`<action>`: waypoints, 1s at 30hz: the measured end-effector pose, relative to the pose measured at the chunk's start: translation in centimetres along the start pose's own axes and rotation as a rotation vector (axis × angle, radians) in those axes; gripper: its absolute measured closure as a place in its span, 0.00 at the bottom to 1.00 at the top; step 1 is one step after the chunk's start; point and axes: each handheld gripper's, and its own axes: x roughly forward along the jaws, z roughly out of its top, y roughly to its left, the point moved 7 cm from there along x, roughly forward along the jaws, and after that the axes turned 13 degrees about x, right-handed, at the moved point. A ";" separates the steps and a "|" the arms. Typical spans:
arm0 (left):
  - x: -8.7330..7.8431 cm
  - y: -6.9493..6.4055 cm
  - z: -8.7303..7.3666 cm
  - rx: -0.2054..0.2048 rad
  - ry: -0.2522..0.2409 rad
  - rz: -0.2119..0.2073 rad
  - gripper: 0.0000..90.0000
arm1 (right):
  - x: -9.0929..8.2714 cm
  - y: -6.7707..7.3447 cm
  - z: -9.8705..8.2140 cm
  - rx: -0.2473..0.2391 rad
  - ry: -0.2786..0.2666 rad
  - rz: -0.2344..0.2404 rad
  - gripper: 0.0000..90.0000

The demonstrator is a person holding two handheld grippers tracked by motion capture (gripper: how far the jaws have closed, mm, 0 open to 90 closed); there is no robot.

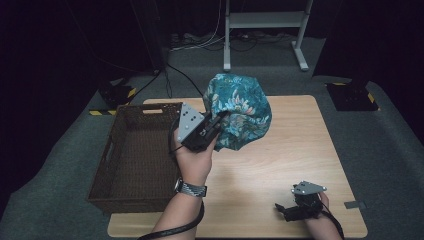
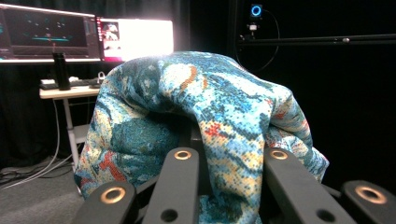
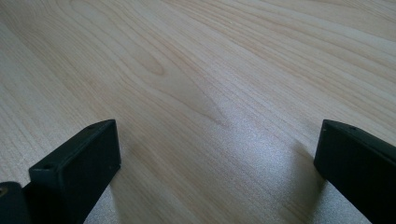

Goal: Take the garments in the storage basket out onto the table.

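Note:
A bundled teal cloth with a flower print hangs in the air over the back of the wooden table. My left gripper is shut on its lower left edge and lifted well above the tabletop. In the left gripper view the cloth drapes over and between the two black jaws, hiding their tips. My right gripper rests low at the table's front right, open, its jaws wide apart over bare wood with nothing between them.
A dark brown wicker basket stands on the table's left side, beside the left hand. Behind the table are white desk legs and cables on the grey floor. The left gripper view looks toward lit monitors on a desk.

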 end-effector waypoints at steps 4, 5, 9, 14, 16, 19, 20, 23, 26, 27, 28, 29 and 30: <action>0.8 -0.7 -0.3 -0.006 0.004 -0.013 0.91 | 0.0 0.0 0.0 -0.002 0.001 0.000 0.01; 1.1 -1.0 -0.4 -0.009 0.005 -0.019 0.91 | 0.0 0.0 0.0 -0.002 0.001 0.000 0.01; 1.9 -2.0 -0.6 -0.012 0.009 -0.038 0.91 | 0.0 0.0 0.0 -0.003 0.001 0.001 0.01; 2.9 -3.0 -0.7 -0.014 0.008 -0.058 0.91 | 0.0 0.0 0.0 -0.003 0.004 0.004 0.01; 3.2 -3.3 -0.7 -0.010 0.011 -0.064 0.91 | 0.0 0.1 0.0 -0.004 0.004 0.004 0.01; 3.8 -3.9 -0.9 -0.010 0.018 -0.075 0.91 | 0.0 0.1 0.0 -0.007 0.004 0.006 0.01; 4.0 -4.0 -1.0 -0.012 0.020 -0.079 0.91 | 0.0 0.1 0.0 -0.006 0.004 0.006 0.01; 4.7 -4.6 -1.3 -0.009 0.030 -0.090 0.91 | 0.0 0.1 0.0 -0.006 0.004 0.007 0.01; 5.2 -5.1 -1.7 -0.004 0.043 -0.098 0.91 | 0.0 0.1 0.0 -0.007 0.004 0.008 0.01; 5.4 -5.2 -1.8 -0.003 0.046 -0.100 0.91 | 0.0 0.1 0.0 -0.007 0.004 0.009 0.01; 5.6 -5.4 -1.9 -0.003 0.049 -0.102 0.91 | 0.0 0.1 0.0 -0.006 0.005 0.009 0.01; 5.7 -5.5 -2.1 -0.004 0.052 -0.103 0.91 | 0.0 0.1 0.0 -0.006 0.005 0.009 0.01; 5.9 -5.7 -2.4 -0.004 0.059 -0.106 0.91 | 0.0 0.1 0.0 -0.006 0.005 0.010 0.01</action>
